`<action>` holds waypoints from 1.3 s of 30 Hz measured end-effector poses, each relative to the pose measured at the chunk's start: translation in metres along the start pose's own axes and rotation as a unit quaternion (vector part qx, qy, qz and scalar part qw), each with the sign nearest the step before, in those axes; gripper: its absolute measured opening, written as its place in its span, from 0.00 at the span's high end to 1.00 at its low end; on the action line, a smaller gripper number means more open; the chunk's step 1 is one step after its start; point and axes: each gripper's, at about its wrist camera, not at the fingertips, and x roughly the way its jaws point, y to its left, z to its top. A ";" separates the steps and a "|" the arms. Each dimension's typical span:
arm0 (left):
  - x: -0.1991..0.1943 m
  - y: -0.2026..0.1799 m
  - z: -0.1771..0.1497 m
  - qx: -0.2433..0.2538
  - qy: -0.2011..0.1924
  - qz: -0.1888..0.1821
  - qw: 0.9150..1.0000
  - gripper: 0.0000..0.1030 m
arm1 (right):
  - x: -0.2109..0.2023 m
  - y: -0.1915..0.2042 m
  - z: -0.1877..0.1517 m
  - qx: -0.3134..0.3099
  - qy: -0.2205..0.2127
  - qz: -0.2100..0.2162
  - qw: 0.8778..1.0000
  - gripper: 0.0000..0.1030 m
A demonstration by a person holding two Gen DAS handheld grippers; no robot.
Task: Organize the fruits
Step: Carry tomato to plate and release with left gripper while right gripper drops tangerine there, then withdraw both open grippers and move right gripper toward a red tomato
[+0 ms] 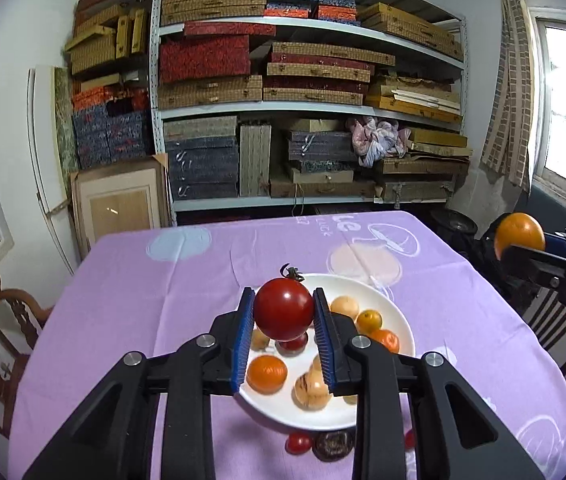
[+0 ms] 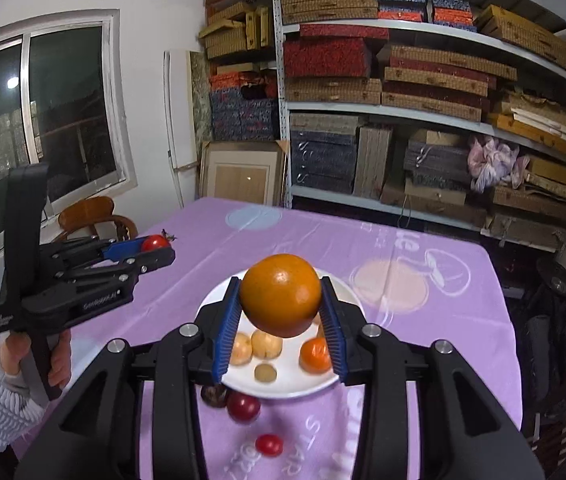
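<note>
Left gripper (image 1: 283,314) clamps a red tomato (image 1: 284,309) above the white plate (image 1: 399,322). Right gripper (image 2: 281,300), at its 3 o'clock, clamps an orange (image 2: 280,294) over the same plate of fruit.

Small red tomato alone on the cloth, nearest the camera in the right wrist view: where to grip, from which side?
Grip the small red tomato across its widest middle, coming straight down from above. It is round with no handle and lies alone on the purple tablecloth, so both sides look free for the fingers. The plate and a larger red fruit sit beyond it, so a low approach from there seems crowded.
</note>
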 end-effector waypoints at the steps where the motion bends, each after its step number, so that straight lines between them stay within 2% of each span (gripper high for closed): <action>1: 0.007 -0.003 0.004 0.005 0.003 0.003 1.000 0.72 | 0.014 -0.002 0.002 0.004 0.007 0.000 1.000 0.63; 3: 0.030 -0.007 0.008 0.012 0.020 0.009 1.000 0.72 | 0.044 -0.002 -0.002 0.010 0.033 0.007 0.999 0.63; 7: 0.093 0.000 0.007 0.000 0.086 0.007 0.996 0.72 | 0.107 0.002 -0.037 0.017 0.097 0.019 0.995 0.63; 10: 0.141 0.005 0.000 -0.007 0.122 0.011 0.992 0.72 | 0.140 0.007 -0.060 0.006 0.130 0.014 0.991 0.63; 13: 0.179 0.009 -0.009 -0.016 0.151 0.007 0.988 0.72 | 0.158 0.004 -0.073 -0.004 0.141 -0.006 0.990 0.63; 16: 0.210 0.007 -0.020 -0.014 0.178 0.004 0.984 0.72 | 0.169 -0.002 -0.087 0.003 0.155 -0.002 0.988 0.63; 20: 0.232 0.003 -0.033 -0.011 0.197 -0.004 0.980 0.71 | 0.173 0.000 -0.089 -0.007 0.149 0.001 0.989 0.63; 25: 0.236 0.002 -0.033 -0.015 0.195 0.002 0.981 0.68 | 0.182 -0.001 -0.088 -0.016 0.152 0.005 0.988 0.61; 26: 0.236 0.003 -0.032 -0.015 0.198 0.004 0.980 0.66 | 0.181 0.000 -0.088 -0.016 0.150 0.011 0.988 0.51; 27: 0.233 0.004 -0.032 -0.014 0.197 0.005 0.980 0.55 | 0.179 -0.001 -0.087 -0.014 0.145 0.018 0.989 0.42; 28: 0.228 0.005 -0.029 -0.014 0.191 0.004 0.981 0.44 | 0.173 -0.001 -0.085 -0.011 0.131 0.014 0.991 0.24; 29: 0.218 0.007 -0.027 -0.014 0.178 0.008 0.984 0.41 | 0.162 -0.001 -0.082 -0.012 0.110 0.006 0.994 0.20; 33: 0.166 0.018 -0.014 -0.020 0.138 0.020 0.990 0.31 | 0.097 -0.003 -0.063 0.003 0.028 0.006 1.000 0.19; 35: 0.127 0.024 -0.012 -0.021 0.114 0.029 0.993 0.22 | 0.050 -0.002 -0.060 0.009 -0.022 0.002 1.000 0.04; 37: 0.089 0.030 -0.018 -0.030 0.087 0.045 0.995 0.03 | 0.005 -0.001 -0.069 0.017 -0.070 0.001 0.997 0.04; 39: 0.055 0.033 -0.036 -0.038 0.068 0.061 0.995 0.03 | -0.023 0.003 -0.091 0.019 -0.089 -0.008 0.996 0.04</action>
